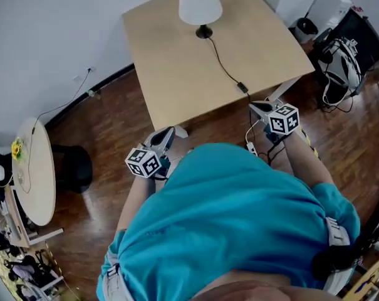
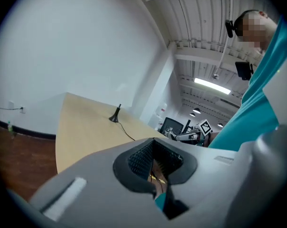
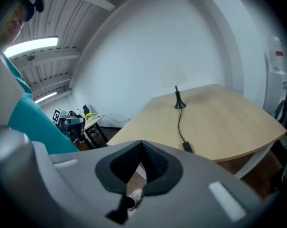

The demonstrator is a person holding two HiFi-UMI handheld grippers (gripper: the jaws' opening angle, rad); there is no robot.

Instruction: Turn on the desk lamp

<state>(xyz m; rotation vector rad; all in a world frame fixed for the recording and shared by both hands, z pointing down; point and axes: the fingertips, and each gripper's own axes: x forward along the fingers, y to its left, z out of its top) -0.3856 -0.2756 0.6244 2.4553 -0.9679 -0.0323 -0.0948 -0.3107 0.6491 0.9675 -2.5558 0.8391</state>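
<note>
Both the left hand-held gripper [image 1: 166, 133] and the right hand-held gripper [image 1: 260, 108] are hovering closed and empty in front of the worktop [image 1: 176, 74] — the desk lamp [image 1: 200, 5] is standing at its far edge, well apart.

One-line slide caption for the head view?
Both shut, left gripper and right gripper sit short of the table; desk lamp at its far edge, cord switch nearest the right.
</note>
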